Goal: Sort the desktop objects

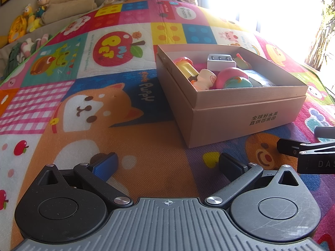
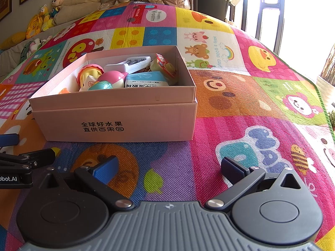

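On the play mat, the cardboard box is laid long axis crosswise; both the left gripper and right gripper are held with jaws released, empty.

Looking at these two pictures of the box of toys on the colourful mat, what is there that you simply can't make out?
- Floor of the cardboard box: in both views its near wall and the piled toys hide it.
- Blue tissue pack: right view, the wall cuts off its lower print; left view, the pink and teal toy mostly covers it.
- Window: left view, glare whites out everything outside.
- Left gripper: right view, cut by the frame edge.
- Plush toys: too small for detail.
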Demonstrator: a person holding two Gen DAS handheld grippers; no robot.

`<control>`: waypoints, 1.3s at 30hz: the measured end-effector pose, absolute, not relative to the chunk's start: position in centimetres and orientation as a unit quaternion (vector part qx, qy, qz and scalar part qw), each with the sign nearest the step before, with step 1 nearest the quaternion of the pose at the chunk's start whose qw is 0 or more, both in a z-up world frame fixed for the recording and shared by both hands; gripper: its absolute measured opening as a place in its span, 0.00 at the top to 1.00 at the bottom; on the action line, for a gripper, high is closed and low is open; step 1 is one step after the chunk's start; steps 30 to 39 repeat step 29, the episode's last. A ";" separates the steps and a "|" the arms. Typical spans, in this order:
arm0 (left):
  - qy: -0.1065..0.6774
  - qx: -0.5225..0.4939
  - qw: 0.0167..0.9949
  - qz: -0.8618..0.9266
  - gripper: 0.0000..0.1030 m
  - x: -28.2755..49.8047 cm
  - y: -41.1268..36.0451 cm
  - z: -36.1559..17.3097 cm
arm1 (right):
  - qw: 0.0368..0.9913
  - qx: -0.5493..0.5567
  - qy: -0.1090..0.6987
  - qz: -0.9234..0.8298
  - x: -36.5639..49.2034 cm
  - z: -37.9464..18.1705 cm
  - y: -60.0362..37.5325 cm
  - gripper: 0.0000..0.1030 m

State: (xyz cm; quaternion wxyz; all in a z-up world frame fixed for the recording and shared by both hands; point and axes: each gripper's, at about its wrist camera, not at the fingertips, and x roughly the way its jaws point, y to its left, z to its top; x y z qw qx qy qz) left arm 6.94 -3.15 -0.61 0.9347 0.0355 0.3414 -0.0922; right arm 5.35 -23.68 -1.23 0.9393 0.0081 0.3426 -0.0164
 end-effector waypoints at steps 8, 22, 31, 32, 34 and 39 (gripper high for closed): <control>0.341 0.035 0.935 -0.092 0.00 7.0 -3.2 -0.6 | 0.939 0.008 0.343 -0.016 5.3 -1.2 -23.7 0.00; 0.343 0.032 0.934 -0.095 0.00 7.0 -3.0 -0.6 | 0.939 0.009 0.343 -0.017 5.4 -1.2 -23.7 0.00; 0.345 0.034 0.933 -0.092 0.00 7.0 -3.0 -0.6 | 0.939 0.010 0.343 -0.016 5.4 -1.2 -23.7 0.00; 0.345 0.034 0.933 -0.092 0.00 7.0 -3.0 -0.6 | 0.939 0.010 0.343 -0.016 5.4 -1.2 -23.7 0.00; 0.345 0.034 0.933 -0.092 0.00 7.0 -3.0 -0.6 | 0.939 0.010 0.343 -0.016 5.4 -1.2 -23.7 0.00; 0.345 0.034 0.933 -0.092 0.00 7.0 -3.0 -0.6 | 0.939 0.010 0.343 -0.016 5.4 -1.2 -23.7 0.00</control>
